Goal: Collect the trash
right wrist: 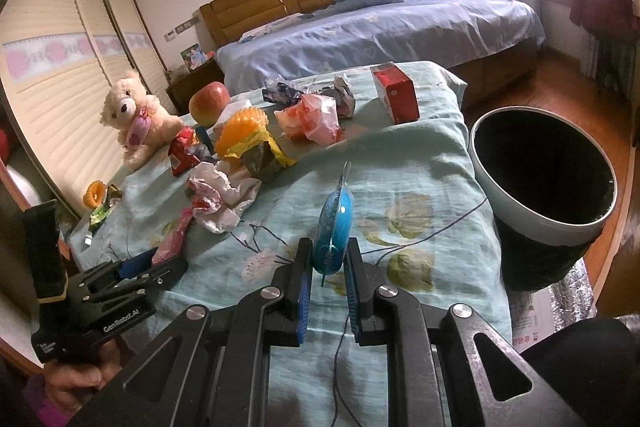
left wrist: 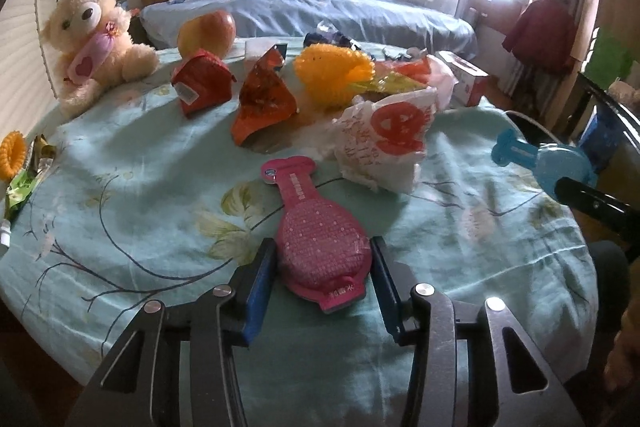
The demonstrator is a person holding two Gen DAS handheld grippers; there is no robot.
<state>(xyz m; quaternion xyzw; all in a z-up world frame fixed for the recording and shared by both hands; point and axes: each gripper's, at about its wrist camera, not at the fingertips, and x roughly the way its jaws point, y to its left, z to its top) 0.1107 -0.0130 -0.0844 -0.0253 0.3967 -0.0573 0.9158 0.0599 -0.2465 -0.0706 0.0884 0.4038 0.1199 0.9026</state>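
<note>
- The pink packet (left wrist: 320, 243), flat and paddle-shaped, lies on the floral cloth covering the counter (left wrist: 132, 195), its wide end between the left gripper (left wrist: 323, 269) jaws, which stand spread on either side and, as far as the view shows, do not press it.
- It looks light, thin and fairly stiff, probably slick plastic; taking it across the wide end, edge to edge, seems the surest hold.
- The right gripper (right wrist: 329, 265) pinches a blue packet (right wrist: 333, 231) of the same shape, held on edge above the cloth.
- A dark bin (right wrist: 544, 187) with a pale rim stands just beside the counter's right edge.
- Crumpled wrappers (left wrist: 384, 143) lie just beyond; a teddy bear (left wrist: 94, 35) and apple (left wrist: 208, 31) sit further back.
</note>
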